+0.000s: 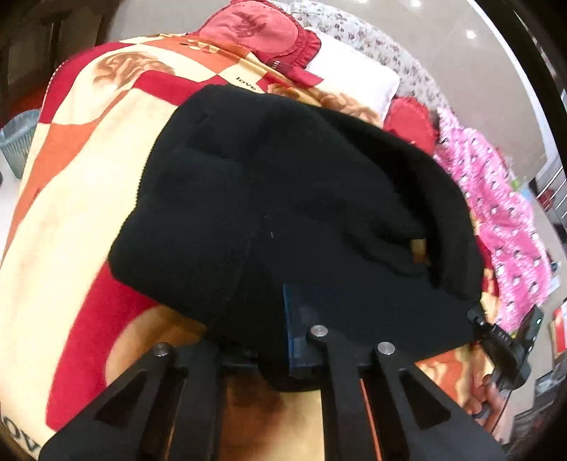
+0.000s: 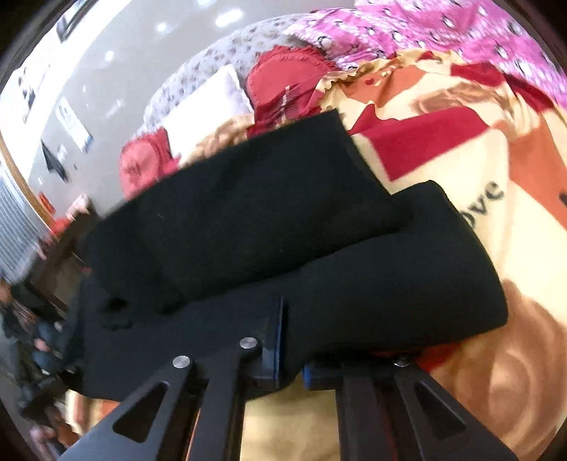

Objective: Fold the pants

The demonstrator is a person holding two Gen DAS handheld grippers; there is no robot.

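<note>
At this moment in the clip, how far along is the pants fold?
Done: the black pants already lie doubled into a compact stack on the patterned blanket, one layer lapped over another. In hand: the left tool and the right tool both grip the near edge of the fabric. Left: laying that edge flat and releasing; whether another fold follows is unclear.

Plain black pants (image 1: 283,198) lie on a blanket (image 1: 71,220) patterned in cream, red and orange with brown roses. Nearby: a red frilled cushion (image 1: 255,32), white pillow (image 1: 354,78), pink printed fabric (image 1: 503,212), grey-floral sheet (image 2: 212,60).
</note>
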